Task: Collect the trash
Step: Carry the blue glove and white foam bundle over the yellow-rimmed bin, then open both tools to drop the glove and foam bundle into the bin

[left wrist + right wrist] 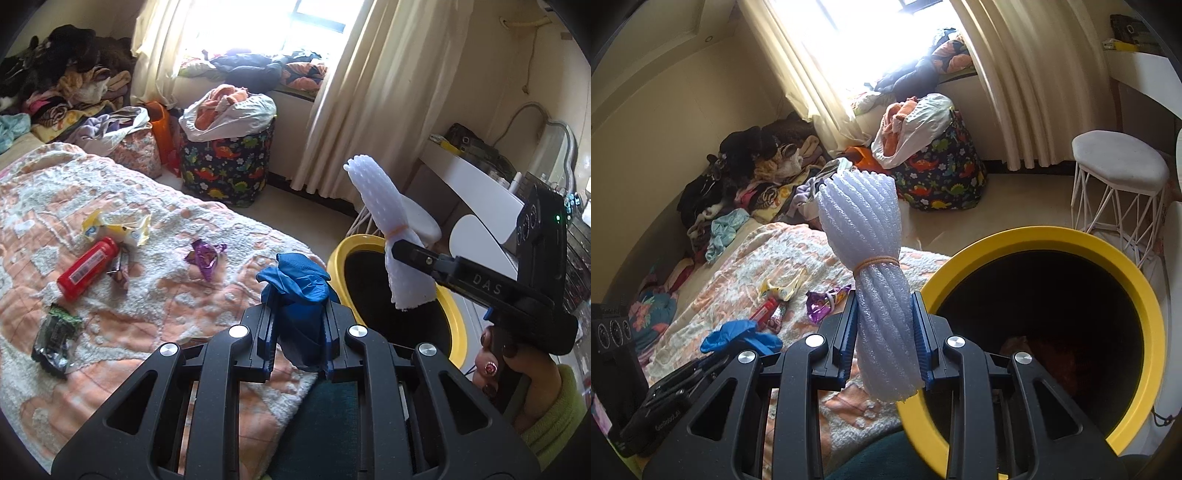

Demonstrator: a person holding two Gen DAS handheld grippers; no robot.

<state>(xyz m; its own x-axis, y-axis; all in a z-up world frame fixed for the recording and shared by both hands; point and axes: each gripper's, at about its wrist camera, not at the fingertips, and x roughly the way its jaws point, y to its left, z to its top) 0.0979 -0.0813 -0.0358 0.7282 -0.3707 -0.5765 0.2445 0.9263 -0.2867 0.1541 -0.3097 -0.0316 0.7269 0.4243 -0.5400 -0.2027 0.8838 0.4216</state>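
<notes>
My left gripper (299,325) is shut on a crumpled blue glove (295,284) above the bed's edge; the glove also shows in the right wrist view (738,336). My right gripper (884,332) is shut on a white foam net bundle (875,273) tied with a rubber band, held beside the yellow-rimmed trash bin (1145,302). In the left wrist view the bundle (388,221) hangs over the bin (340,254). On the bedspread (147,314) lie a red bottle (88,267), a yellow wrapper (118,225), a purple wrapper (205,254) and a dark green packet (55,339).
A dinosaur-print hamper (229,162) stuffed with clothes stands by the curtain (369,92). Piles of clothes (66,74) lie at the bed's far end. A white stool (1119,166) and a white desk (476,184) stand to the right of the bin.
</notes>
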